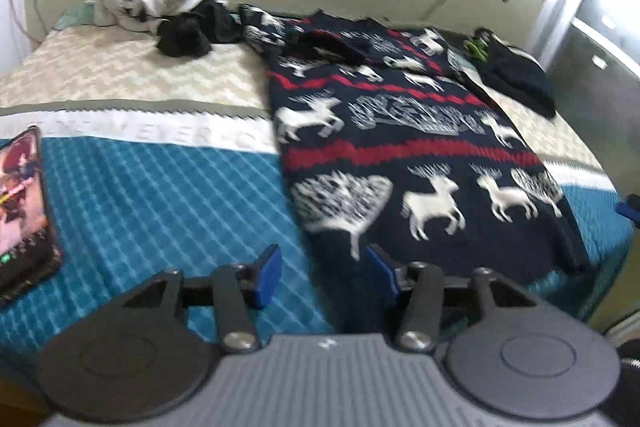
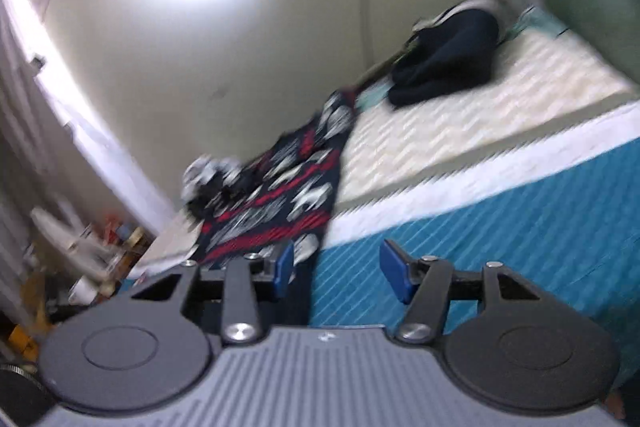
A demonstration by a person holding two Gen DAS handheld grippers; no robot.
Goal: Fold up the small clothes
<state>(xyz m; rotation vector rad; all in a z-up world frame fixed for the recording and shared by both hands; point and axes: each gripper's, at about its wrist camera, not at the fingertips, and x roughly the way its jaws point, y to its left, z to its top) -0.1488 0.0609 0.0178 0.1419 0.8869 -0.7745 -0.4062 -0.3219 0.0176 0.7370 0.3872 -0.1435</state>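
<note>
A navy sweater (image 1: pixel 400 131) with white reindeer and red stripes lies spread flat on the bed, on its right half. My left gripper (image 1: pixel 326 273) is open and empty, hovering at the sweater's near left hem corner. In the blurred right wrist view the sweater (image 2: pixel 280 195) shows to the left of my right gripper (image 2: pixel 338 269), which is open and empty above the blue bedspread (image 2: pixel 520 227), beside the sweater's edge.
A grey and black clothes pile (image 1: pixel 168 7) sits at the far left of the bed. Dark clothes (image 1: pixel 516 75) lie at the far right edge; they also show in the right wrist view (image 2: pixel 448 55). A phone (image 1: pixel 20 211) lies at the left. Clutter (image 2: pixel 80 247) stands beside the bed.
</note>
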